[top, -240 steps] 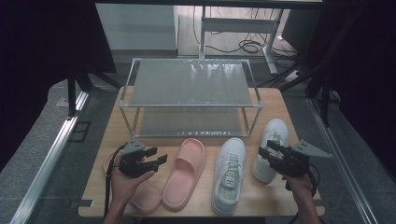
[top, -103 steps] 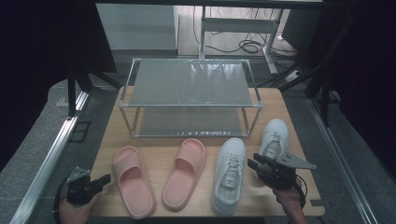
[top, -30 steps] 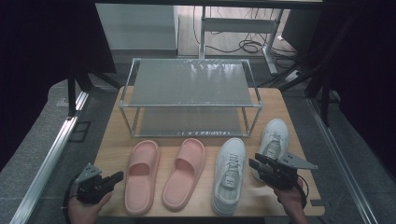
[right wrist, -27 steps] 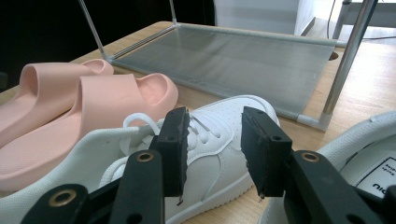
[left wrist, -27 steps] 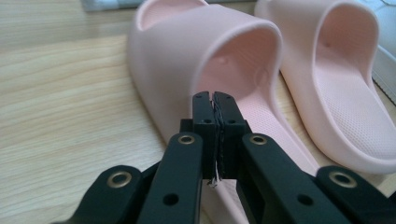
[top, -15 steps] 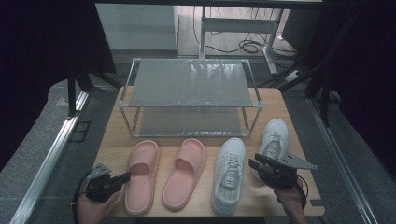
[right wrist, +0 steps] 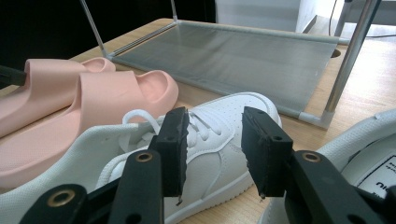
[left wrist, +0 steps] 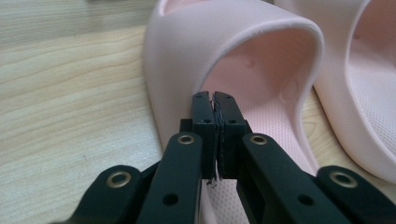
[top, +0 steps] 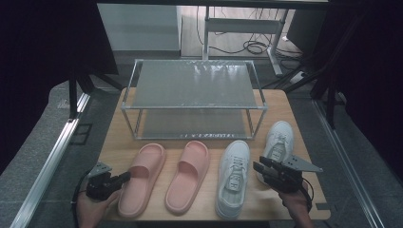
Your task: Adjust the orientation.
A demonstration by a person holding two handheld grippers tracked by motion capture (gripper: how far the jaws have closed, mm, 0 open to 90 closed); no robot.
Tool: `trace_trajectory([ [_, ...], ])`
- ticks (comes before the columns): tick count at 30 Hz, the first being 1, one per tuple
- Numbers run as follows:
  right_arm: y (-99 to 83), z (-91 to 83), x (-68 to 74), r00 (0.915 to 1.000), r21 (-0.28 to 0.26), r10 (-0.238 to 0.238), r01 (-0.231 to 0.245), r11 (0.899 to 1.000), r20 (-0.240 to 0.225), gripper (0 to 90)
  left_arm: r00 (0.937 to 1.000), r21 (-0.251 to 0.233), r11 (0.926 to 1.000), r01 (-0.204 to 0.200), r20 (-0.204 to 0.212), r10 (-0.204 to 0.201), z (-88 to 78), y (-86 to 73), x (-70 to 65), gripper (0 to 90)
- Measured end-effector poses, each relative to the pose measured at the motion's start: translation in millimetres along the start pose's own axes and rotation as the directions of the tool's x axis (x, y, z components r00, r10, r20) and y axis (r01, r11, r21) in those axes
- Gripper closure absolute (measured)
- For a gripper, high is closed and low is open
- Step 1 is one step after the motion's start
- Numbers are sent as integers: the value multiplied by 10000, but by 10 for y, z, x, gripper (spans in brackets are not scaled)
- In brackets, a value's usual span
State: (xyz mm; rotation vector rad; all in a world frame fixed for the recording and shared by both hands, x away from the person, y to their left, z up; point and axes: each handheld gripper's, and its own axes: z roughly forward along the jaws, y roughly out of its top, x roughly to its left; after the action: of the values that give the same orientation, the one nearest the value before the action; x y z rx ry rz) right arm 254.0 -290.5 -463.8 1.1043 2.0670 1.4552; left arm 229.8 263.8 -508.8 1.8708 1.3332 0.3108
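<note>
Your left gripper [top: 124, 177] has its jaws fully together, holding nothing, tips inside the left pink slipper [top: 141, 178] near the table's [top: 304, 142] front-left corner. Judge this slipper light, soft and flexible; grip the strap arch [left wrist: 261, 42], not the sole. Your right gripper [right wrist: 212, 149] stands wide open and empty over the white sneaker [top: 233, 176]. The rack [top: 192, 85] at the rear edge carries nothing on either shelf.
</note>
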Motion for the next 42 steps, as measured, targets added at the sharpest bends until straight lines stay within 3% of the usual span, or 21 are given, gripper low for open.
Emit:
trace_trajectory([
  [6, -5, 7, -2, 10000, 31, 8, -8, 10000, 4, 603, 9999, -26, 9999, 103, -9, -103, 13, 23, 32, 876],
  [14, -10, 7, -9, 10000, 19, 28, -28, 10000, 13, 602, 9999, -267, 9996, -102, 112, 105, -128, 3, -94, 820],
  [21, -2, -10, -11, 10000, -47, 49, -49, 10000, 53, 603, 9982, -661, 9973, -310, 488, 343, -223, 64, -262, 665],
  [33, 2, -21, -21, 9999, -76, 91, -90, 9999, 85, 602, 9940, -492, 9963, -708, 795, 745, -173, 119, -439, 625],
  [42, 1, -21, -24, 9999, -80, 103, -102, 9999, 91, 601, 9940, -318, 9972, -676, 845, 701, -63, 126, -489, 606],
])
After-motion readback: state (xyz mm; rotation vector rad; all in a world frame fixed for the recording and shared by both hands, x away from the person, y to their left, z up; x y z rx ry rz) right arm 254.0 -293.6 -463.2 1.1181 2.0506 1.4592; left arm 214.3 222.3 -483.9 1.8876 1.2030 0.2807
